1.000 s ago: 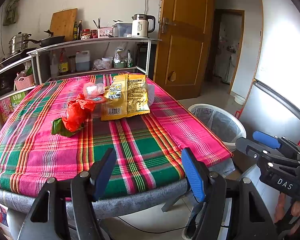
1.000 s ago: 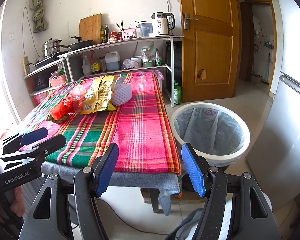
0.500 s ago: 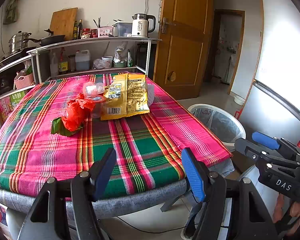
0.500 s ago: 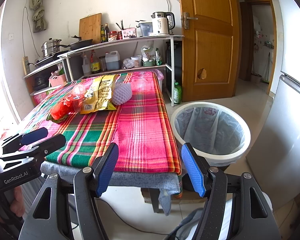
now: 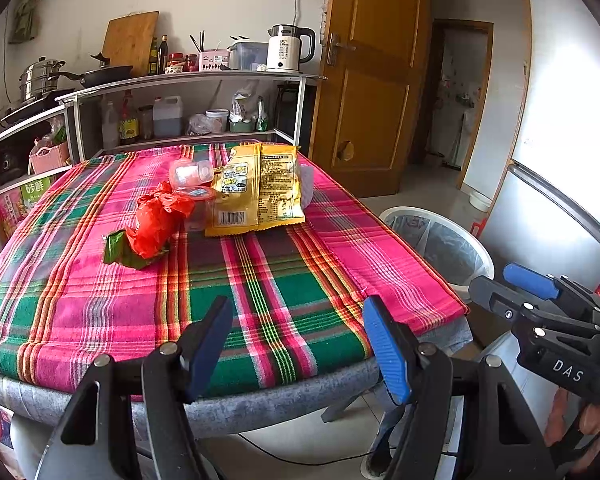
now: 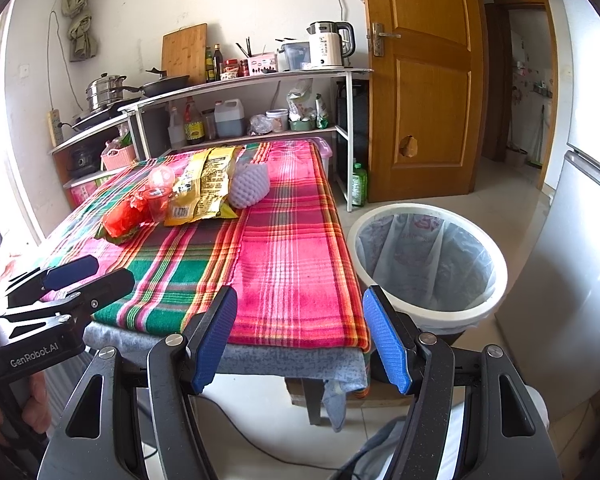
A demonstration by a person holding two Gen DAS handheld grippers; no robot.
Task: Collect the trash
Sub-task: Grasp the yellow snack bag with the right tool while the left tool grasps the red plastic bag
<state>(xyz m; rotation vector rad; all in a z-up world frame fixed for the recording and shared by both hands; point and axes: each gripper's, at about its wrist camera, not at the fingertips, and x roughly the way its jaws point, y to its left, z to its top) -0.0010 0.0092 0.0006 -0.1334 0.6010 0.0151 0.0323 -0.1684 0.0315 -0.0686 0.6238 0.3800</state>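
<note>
Plaid cloth, pink and green, over table [image 5: 100, 320]. Trash clustered upper centre of frame: yellow snack bag [image 5: 256, 188], red plastic bag [image 5: 156, 220], clear cup [image 5: 190, 172], white foam net [image 6: 250, 186]. Lined bin [image 6: 426, 260] on floor, right of frame. Left gripper [image 5: 296, 344] and right gripper [image 6: 300, 340]: jaws apart, empty, low at near table edge. Step judged: start, nothing collected. Next move: reach forward to the pile, close on one item. Kitchen shelving [image 5: 188, 80] behind, wooden door [image 5: 376, 80] upper right.
</note>
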